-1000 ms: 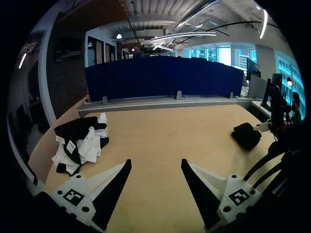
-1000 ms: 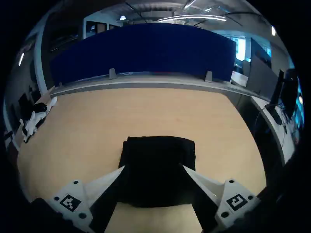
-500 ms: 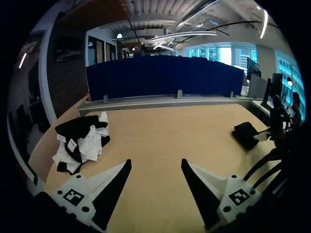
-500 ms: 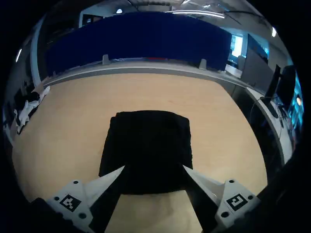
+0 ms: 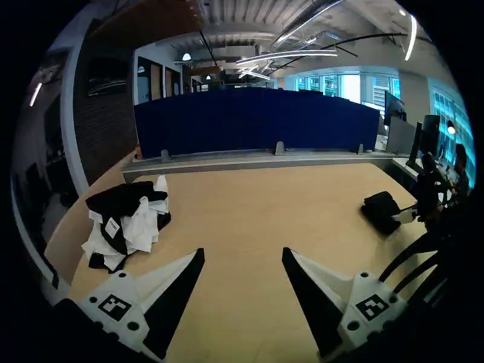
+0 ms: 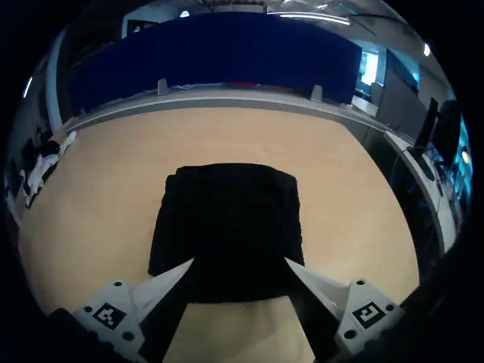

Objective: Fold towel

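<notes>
Lying folded on the tabletop [image 6: 109, 181], the black towel [image 6: 227, 230] has its near edge between the spread right tongs [image 6: 239, 261], while the left tongs [image 5: 243, 251], likewise spread, hang well apart from it.

left gripper view: low over table [image 5: 254, 199], facing partition [image 5: 254, 121] | right gripper view: close above towel [image 6: 227, 230] | shared: towel

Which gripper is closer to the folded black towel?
Right. The right gripper hangs right at the black towel, its open jaws over the towel's near edge. The left gripper is far off across the table, jaws open too.
</notes>
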Tool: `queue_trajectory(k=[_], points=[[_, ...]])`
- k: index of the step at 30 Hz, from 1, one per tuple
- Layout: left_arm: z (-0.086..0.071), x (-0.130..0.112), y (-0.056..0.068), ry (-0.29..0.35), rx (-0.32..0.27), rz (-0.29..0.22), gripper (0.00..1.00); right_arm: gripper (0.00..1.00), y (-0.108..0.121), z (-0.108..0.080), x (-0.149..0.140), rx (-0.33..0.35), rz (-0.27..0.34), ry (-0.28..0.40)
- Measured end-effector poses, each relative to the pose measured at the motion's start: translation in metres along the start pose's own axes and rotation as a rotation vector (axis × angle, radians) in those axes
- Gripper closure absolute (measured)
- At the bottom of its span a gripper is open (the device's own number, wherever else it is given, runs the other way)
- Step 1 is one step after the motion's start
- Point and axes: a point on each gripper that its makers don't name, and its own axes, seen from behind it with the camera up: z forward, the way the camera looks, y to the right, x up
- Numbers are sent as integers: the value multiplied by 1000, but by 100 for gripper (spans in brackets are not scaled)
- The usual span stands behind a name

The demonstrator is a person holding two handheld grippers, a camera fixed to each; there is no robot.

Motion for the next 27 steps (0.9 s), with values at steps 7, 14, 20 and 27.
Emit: queue_trajectory(k=[7,14,20,27], points=[[0,4,-5,9,6,0,5,1,-6,-28,27,16,48,80],[-1,9,-9,20,6,-3,5,0,-5,-50,45,11,70,133],[-4,12,-10,32,0,-3,5,0,-9,-59,53,10,72,153],[-6,16,-12,47,-2,-4,5,0,-15,-69,64,2,71,186]])
